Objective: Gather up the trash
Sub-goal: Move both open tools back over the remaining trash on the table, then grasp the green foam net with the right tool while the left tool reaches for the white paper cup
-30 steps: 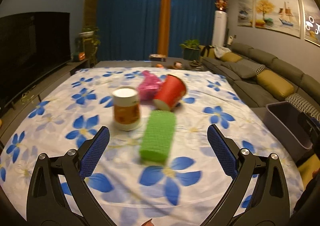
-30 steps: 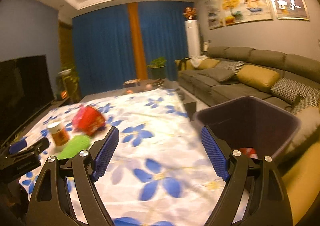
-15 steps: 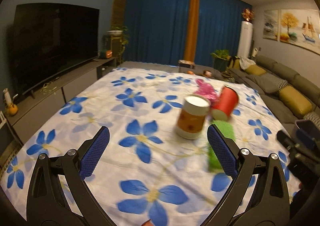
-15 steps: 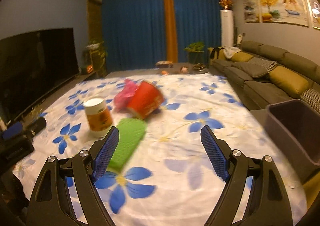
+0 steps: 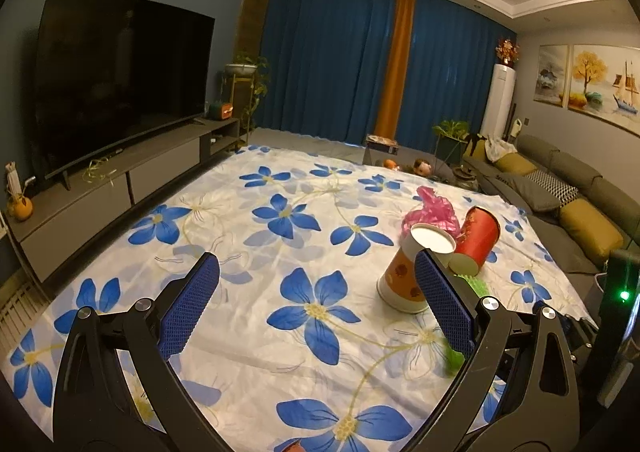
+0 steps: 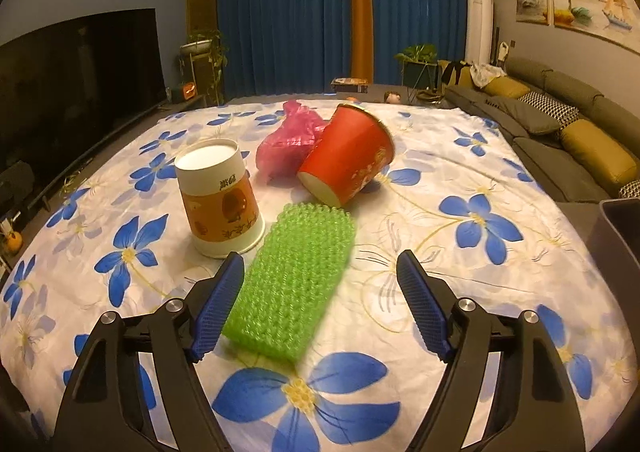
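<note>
**Trash grouped mid-cloth, both grippers empty**

Bare floral cloth is seen left of the trash. The bin is cut by the right edge; its contents are hidden. The green foam sleeve lies lengthwise away from the right gripper, jaws apart around its near end. An upturned orange cup, tipped red cup and pink bag lie beyond. The left gripper is held apart.

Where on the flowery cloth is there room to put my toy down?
The flowery cloth is bare on the TV side, left of the white cup. It is also bare between the red cup and the sofa. The middle is crowded: both cups, the pink bag and the green sponge sit close together.
</note>
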The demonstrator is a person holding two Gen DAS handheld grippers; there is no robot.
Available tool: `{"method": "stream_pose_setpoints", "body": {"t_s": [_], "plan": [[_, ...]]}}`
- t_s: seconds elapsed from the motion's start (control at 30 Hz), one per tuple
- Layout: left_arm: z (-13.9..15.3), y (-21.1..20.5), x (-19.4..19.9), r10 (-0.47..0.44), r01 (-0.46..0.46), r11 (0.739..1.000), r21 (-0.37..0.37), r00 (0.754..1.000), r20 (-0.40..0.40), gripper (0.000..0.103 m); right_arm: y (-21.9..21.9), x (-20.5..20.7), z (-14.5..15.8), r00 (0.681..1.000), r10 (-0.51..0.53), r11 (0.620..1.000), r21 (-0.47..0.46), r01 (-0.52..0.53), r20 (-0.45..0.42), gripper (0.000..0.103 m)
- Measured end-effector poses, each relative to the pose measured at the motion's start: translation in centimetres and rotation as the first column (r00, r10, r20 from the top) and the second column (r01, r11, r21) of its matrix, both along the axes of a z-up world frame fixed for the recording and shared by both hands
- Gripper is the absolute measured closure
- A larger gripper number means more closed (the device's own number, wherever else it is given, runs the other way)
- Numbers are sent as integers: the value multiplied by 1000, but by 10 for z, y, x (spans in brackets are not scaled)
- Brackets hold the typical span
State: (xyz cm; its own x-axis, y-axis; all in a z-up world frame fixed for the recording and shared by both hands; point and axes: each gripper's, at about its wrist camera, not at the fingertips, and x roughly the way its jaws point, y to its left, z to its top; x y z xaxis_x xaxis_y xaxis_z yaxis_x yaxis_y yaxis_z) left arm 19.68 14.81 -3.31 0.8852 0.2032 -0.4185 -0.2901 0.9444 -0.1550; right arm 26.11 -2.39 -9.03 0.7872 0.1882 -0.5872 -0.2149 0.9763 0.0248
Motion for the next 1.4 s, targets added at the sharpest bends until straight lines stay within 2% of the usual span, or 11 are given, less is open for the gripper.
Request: {"method": "stream_pose_setpoints", "body": {"t_s": [0.43,0.6,0.77,0.9,0.97,1.07,1.2,1.4], "plan": [[-5,7,4,-4,4,1000,-23,1000,-1,7,16,20,-12,996,0,999,-54,-5,-90,38],[-7,9,3,-3,3,999,-32,1000,-1,7,21,25,-17,992,5,997,-82,-16,-126,47],[-6,8,3,-3,3,1000,-31,1000,0,7,27,29,-24,987,14,993,-114,-33,-161,61],[-9,7,3,-13,13,999,-31,1000,-4,7,26,31,-27,983,18,994,-106,-38,-183,69],[-9,6,3,-18,18,999,-29,1000,-8,7,27,30,-27,983,26,994,-102,-46,-183,81],[-9,2,4,-32,31,999,-27,999,-12,7,26,29,-27,983,32,994,-94,-50,-180,87],[-10,-6,6,-64,63,998,-24,998,-25,7,18,24,-23,987,27,998,-59,-36,-159,89],[-11,-26,14,-133,132,991,-15,991,-36,7,-2,2,-8,997,10,999,-37,-13,-75,90]]}}
